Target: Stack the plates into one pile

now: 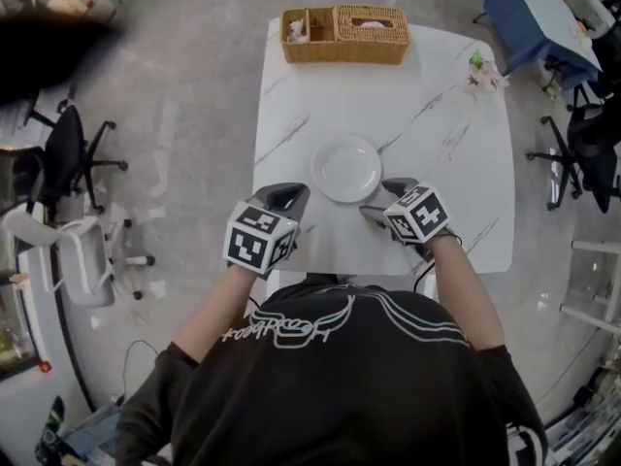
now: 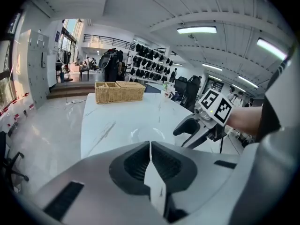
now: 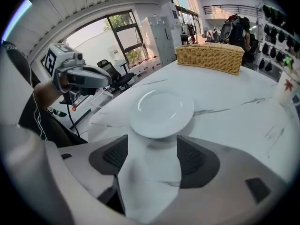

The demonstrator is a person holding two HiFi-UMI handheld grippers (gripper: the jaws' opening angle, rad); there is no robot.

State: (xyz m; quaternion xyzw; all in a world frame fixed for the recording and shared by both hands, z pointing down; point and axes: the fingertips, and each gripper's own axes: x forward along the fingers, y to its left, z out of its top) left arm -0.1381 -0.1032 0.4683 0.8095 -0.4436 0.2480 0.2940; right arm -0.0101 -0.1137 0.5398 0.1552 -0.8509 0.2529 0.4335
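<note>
- Plate (image 1: 346, 168) lies mid-worktop (image 1: 456, 212), straight ahead of the right tongs (image 1: 378, 199), which are spread wide and empty, just short of its rim.
- Left tongs (image 1: 294, 197), pressed together on nothing, sit at its lower left, about equally near.

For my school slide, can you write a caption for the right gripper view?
Open right gripper facing a white plate on the table, basket behind.

Black short-sleeved T-shirt (image 1: 340, 396) with white line print

Open tabletop (image 1: 412, 105) between plate (image 1: 345, 168) and basket (image 1: 345, 35)
</note>
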